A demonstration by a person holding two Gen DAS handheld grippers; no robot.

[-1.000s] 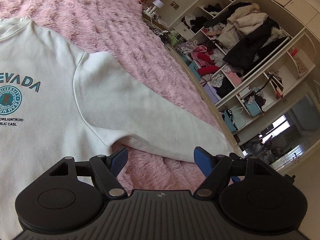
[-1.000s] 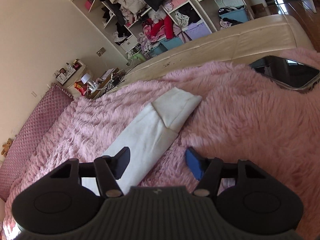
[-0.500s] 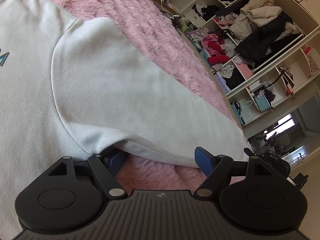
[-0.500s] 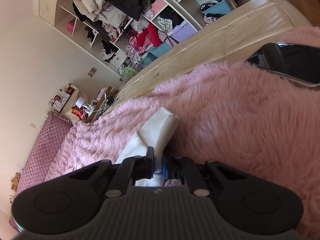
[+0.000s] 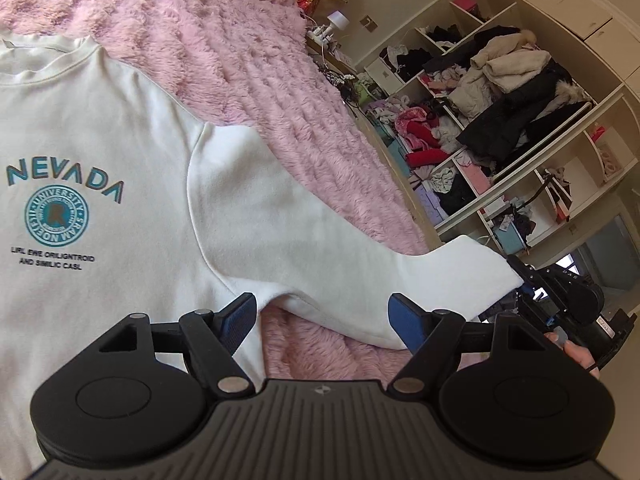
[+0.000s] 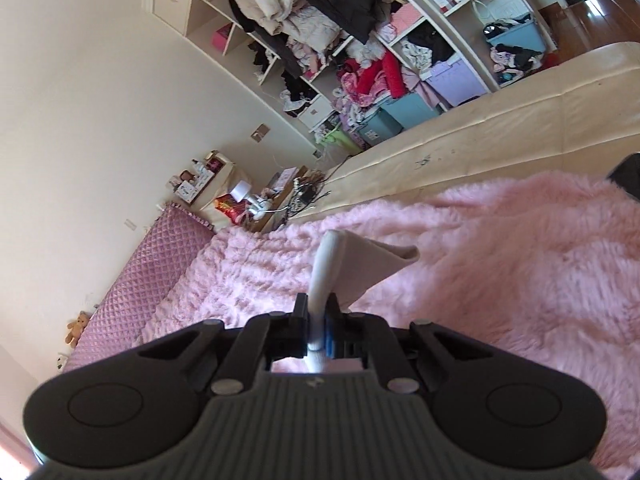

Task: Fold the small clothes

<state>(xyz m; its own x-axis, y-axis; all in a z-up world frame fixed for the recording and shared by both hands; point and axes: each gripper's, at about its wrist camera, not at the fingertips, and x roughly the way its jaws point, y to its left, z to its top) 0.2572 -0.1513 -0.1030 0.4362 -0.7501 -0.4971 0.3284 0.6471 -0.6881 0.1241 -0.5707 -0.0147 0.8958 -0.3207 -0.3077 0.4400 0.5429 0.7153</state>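
Observation:
A white sweatshirt [image 5: 100, 152] with a teal NEVADA print lies flat on the pink furry blanket [image 5: 248, 60]. Its sleeve [image 5: 320, 240] stretches right. My left gripper [image 5: 322, 318] is open and empty, hovering just above the sleeve's underarm seam. My right gripper [image 6: 318, 328] is shut on the sleeve cuff [image 6: 352, 264] and holds it lifted off the blanket. The right gripper also shows in the left wrist view [image 5: 560, 300], at the cuff end of the sleeve.
Open shelves [image 5: 500, 92] crammed with clothes stand beyond the bed's beige edge [image 6: 480, 140]. A bedside table [image 6: 240, 196] with small items is by the quilted headboard [image 6: 156, 256]. A dark phone [image 6: 626, 176] lies on the blanket at the right.
My right gripper, shut on the cuff, has lifted it off the blanket. My left gripper pulled back from the underarm seam, still open.

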